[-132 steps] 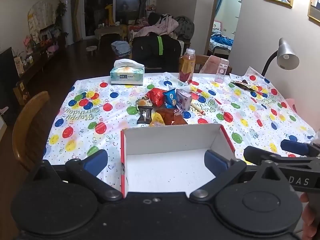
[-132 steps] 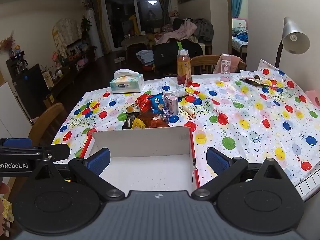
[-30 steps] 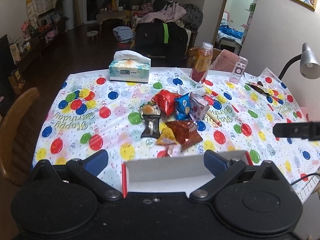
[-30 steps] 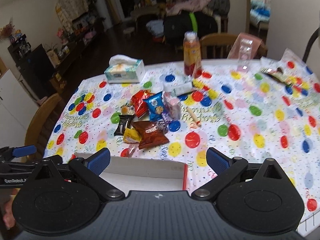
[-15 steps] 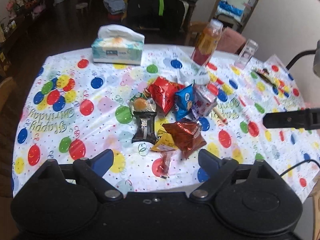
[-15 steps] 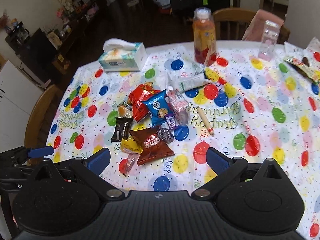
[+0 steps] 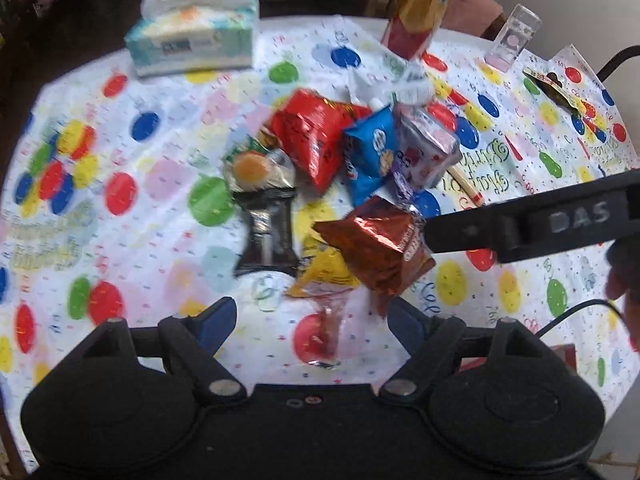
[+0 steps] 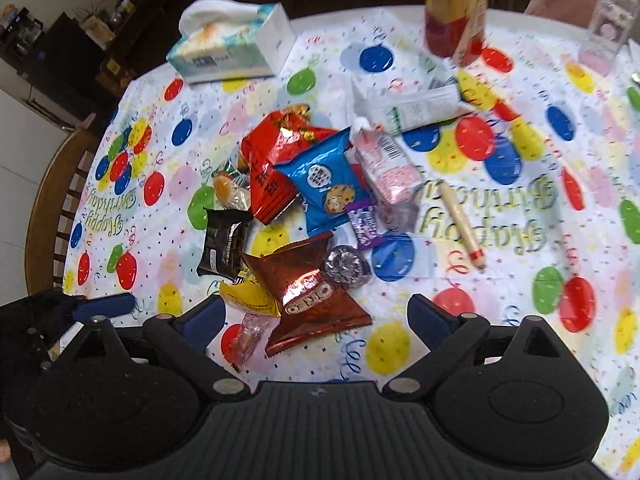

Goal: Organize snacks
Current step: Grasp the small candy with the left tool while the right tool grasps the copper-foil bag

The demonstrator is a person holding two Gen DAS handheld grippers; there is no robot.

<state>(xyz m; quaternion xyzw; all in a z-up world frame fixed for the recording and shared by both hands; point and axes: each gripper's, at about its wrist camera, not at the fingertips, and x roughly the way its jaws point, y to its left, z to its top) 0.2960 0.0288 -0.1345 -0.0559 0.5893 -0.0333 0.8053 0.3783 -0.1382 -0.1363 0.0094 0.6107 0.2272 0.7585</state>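
While both tools hung above the party tablecloth, the snacks lay in a loose heap at the middle of the table. The left gripper had its blue-tipped fingers spread apart with nothing between them, poised over a small clear-wrapped candy at the near edge of the heap. The right gripper was likewise spread wide and empty, its fingers flanking the near end of a brown Oreo packet.

That brown packet overlapped a yellow packet, and a foil-wrapped ball touched its far corner. A black wrapper lay just left of them. Farther back a red bag and a blue cookie packet overlapped, with a pink packet beside the blue one and a small purple wrapper below it. A jelly cup with an orange centre sat at the red bag's left edge.

Beyond the heap stood a tissue box and a drink bottle, well apart. A wooden stick lay to the right on the cloth.
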